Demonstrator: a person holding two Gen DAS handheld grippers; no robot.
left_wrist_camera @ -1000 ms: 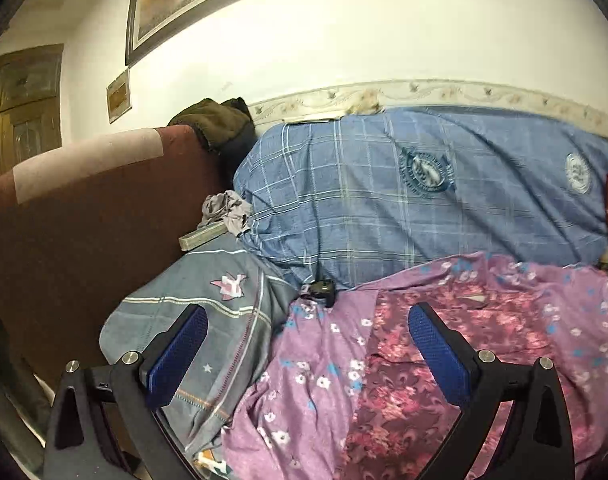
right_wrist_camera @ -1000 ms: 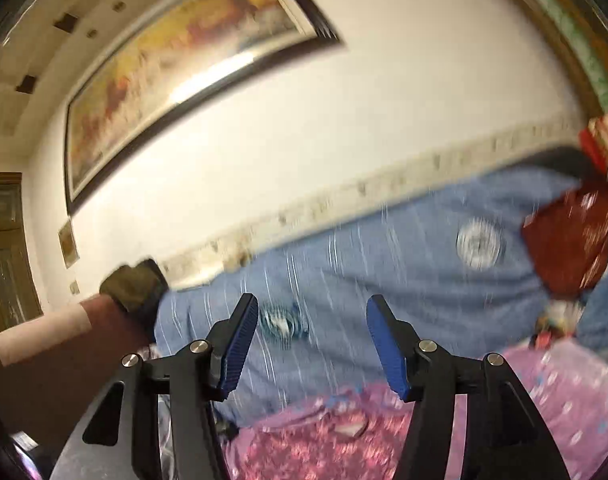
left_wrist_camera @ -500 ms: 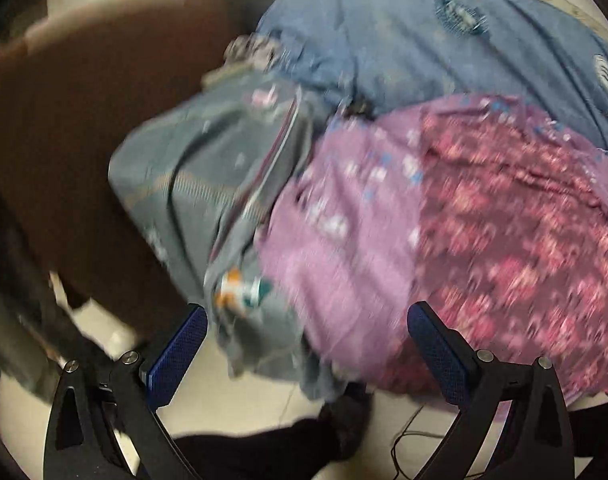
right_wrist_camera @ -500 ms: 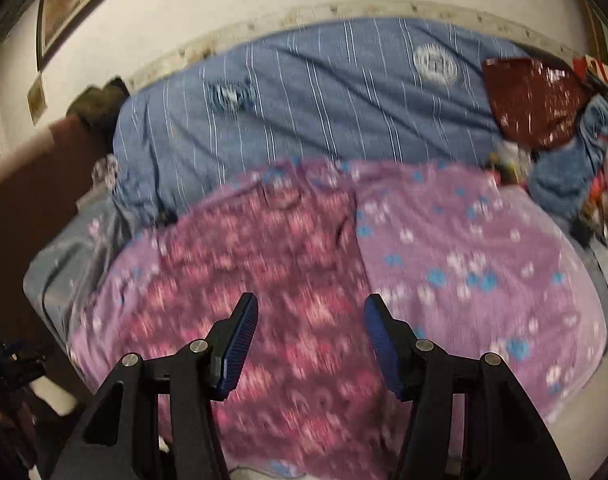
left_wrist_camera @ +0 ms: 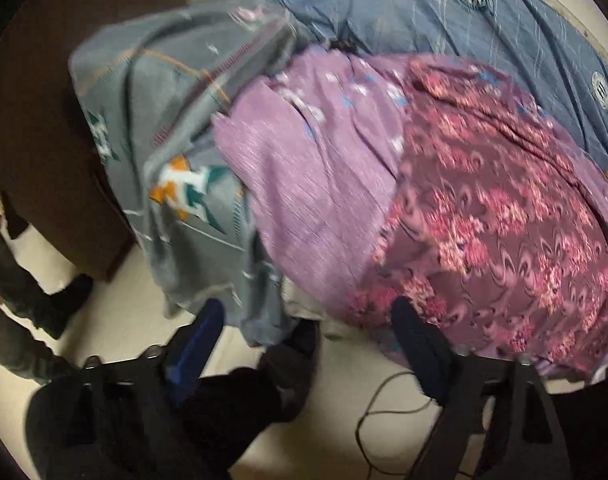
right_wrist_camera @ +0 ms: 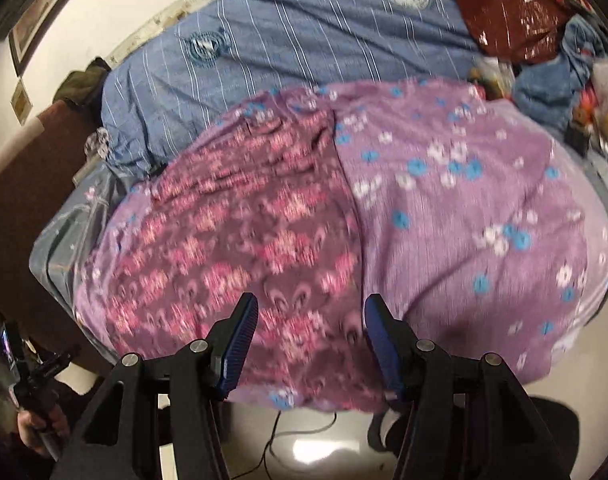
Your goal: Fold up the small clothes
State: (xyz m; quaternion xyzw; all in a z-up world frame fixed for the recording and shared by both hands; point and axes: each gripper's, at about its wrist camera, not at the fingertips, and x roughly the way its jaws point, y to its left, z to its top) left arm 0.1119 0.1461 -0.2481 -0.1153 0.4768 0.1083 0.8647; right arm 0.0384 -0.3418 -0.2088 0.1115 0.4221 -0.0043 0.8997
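A maroon garment with pink flowers (left_wrist_camera: 484, 220) (right_wrist_camera: 232, 232) lies spread flat on a purple flowered bedcover (left_wrist_camera: 324, 160) (right_wrist_camera: 484, 200), its hem at the bed's near edge. My left gripper (left_wrist_camera: 304, 332) hovers past that edge. Its jaws are closing with nothing pinched; a hanging grey sheet (left_wrist_camera: 164, 100) and a dark foot (left_wrist_camera: 288, 364) show in the gap. Its right fingertip (left_wrist_camera: 412, 332) is by the garment's left hem corner. My right gripper (right_wrist_camera: 310, 332) stands open just above the hem's middle, with the cloth below its fingers and not pressed.
A blue striped quilt (right_wrist_camera: 304, 40) lies along the wall behind the garment. A red bag (right_wrist_camera: 508, 20) and blue clothes (right_wrist_camera: 552, 84) crowd the far right. A brown headboard (left_wrist_camera: 44, 140) stands at the left. A cable (left_wrist_camera: 384, 400) runs over the pale floor.
Both views have swung down from the wall and quilt to the bed's near edge and the floor. The left jaws stand narrower than before; the right jaws keep the same gap.
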